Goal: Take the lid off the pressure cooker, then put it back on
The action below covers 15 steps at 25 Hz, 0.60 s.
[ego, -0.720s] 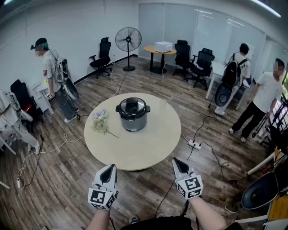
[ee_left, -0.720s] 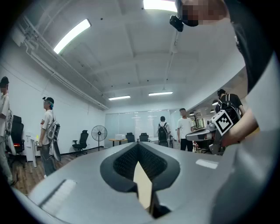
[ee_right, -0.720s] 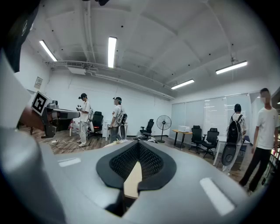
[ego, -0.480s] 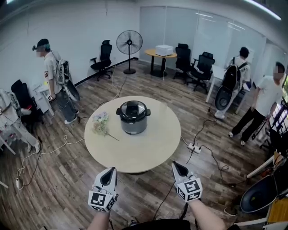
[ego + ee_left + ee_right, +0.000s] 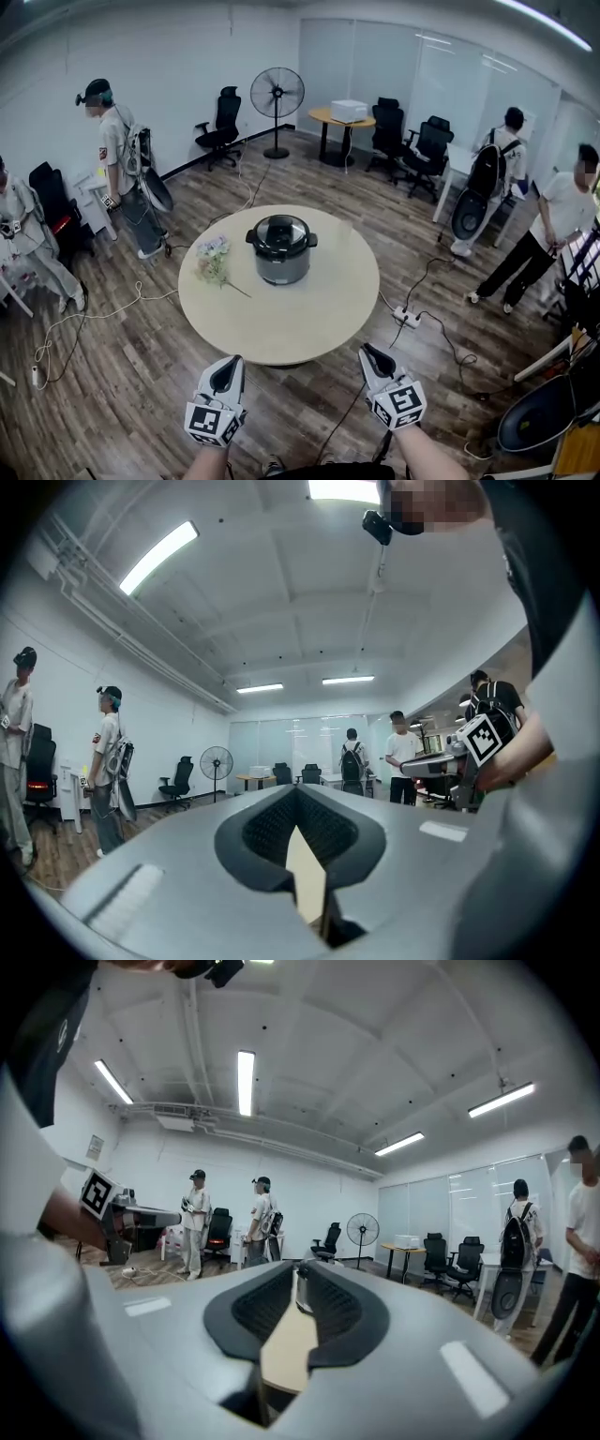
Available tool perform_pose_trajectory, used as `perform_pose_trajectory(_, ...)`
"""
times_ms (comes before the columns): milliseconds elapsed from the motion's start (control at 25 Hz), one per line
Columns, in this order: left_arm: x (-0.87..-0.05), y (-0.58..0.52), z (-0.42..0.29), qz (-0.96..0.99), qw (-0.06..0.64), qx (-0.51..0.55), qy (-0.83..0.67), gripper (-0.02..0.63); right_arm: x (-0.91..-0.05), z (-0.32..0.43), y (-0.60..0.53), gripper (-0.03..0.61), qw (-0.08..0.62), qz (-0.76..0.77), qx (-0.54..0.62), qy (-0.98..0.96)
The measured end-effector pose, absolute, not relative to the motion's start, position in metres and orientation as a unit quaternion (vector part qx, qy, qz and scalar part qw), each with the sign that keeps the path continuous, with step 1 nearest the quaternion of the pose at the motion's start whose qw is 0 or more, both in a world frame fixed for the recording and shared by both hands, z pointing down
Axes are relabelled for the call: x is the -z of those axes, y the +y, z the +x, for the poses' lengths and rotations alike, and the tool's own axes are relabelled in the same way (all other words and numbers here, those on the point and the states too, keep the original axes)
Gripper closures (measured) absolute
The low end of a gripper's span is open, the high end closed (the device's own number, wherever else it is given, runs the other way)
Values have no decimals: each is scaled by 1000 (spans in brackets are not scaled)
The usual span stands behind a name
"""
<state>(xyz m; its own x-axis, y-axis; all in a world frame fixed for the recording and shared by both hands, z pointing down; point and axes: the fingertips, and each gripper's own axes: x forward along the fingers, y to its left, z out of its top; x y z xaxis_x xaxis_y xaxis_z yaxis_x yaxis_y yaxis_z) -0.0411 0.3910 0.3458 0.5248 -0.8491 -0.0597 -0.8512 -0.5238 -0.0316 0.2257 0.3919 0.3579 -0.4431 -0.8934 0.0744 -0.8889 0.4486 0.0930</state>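
Fingers (image 5: 228, 372) together, empty, near table (image 5: 300, 328) edge.

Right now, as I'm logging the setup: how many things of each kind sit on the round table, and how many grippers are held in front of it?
Pressure cooker, lid on: 1
Flower bunch: 1
Grippers, jaws shut (left gripper, right gripper): 2
Total: 4

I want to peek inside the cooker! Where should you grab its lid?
Probably the black tabs jutting from the lid's left and right rim: left gripper from the left, right gripper from the right. The lid lies flat on the upright cooker, and no top knob shows clearly from here.
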Motion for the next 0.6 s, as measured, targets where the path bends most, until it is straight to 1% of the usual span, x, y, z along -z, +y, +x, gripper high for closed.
perform_pose_trajectory(40,-347,391,-40,-872,28,-19,488,614,-356,224,390,461,45,515,16,-856)
perform_pose_trajectory(80,-347,391,-39,-871,28,-19,490,614,-356,222,388,104,38,506,6,-861)
perform_pose_trajectory(120,-348,391,-38,-870,28,-18,492,614,-357,221,384,18,37,498,-4,-866)
perform_pose_trajectory(160,-348,389,-36,-868,27,-18,495,614,-359,220,381,6,42,491,-12,-870)
perform_pose_trajectory(280,-353,385,-33,-860,27,-19,509,614,-364,224,372,6,53,482,-14,-874)
perform_pose_trajectory(400,-354,380,-21,-867,26,-24,497,614,-367,232,362,6,50,475,-18,-878)
perform_pose_trajectory(440,-355,377,-13,-871,19,-25,489,561,-368,234,359,7,48,471,-20,-881)
perform_pose_trajectory(480,-358,372,-7,-873,13,-24,486,289,-369,236,355,7,46,467,-21,-883)
perform_pose_trajectory(520,-361,368,-2,-873,10,-21,488,187,-370,238,351,6,45,463,-20,-885)
perform_pose_trajectory(560,-364,365,2,-871,12,-16,492,165,-371,240,348,7,44,460,-19,-887)
perform_pose_trajectory(600,-368,363,6,-868,13,-10,496,126,-372,243,344,8,44,457,-18,-888)
